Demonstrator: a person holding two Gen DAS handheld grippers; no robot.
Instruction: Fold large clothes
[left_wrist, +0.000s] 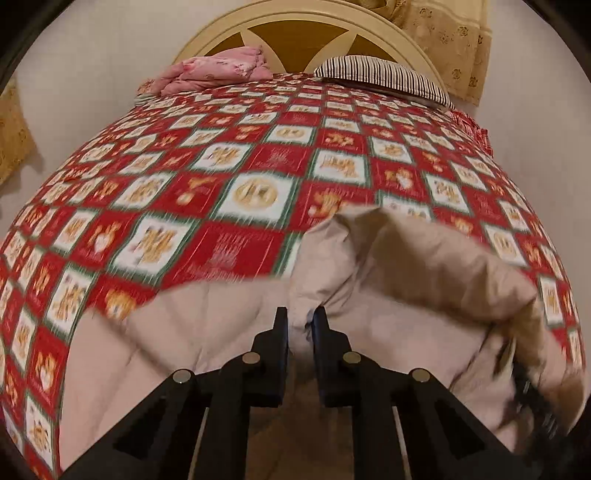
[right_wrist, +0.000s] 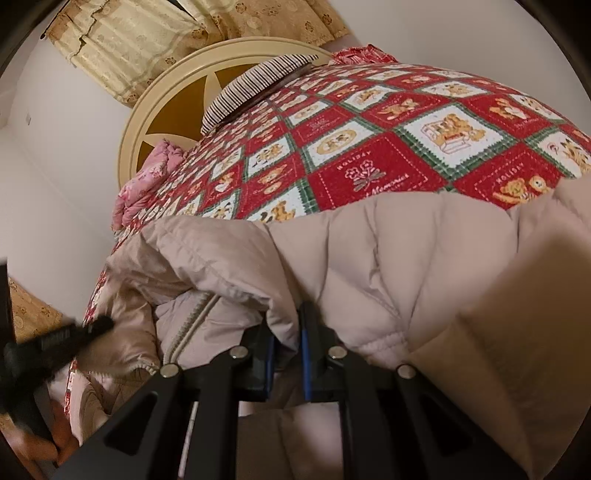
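Left wrist view: both tools clamp the beige puffer jacket (left_wrist: 406, 258) at the bed's (left_wrist: 221, 177) foot, left tool (left_wrist: 300, 321), right tool (right_wrist: 286, 332). Next, probably carry the fold toward the headboard (left_wrist: 295, 22).

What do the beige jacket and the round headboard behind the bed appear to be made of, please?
The beige jacket looks like a padded synthetic shell, perhaps nylon or polyester: stitched puffy panels, a faint sheen, an elastic cuff. The headboard looks like cream-painted wood or board with a smooth satin finish, with mustard inset panels; whether these are fabric or painted cannot be told.
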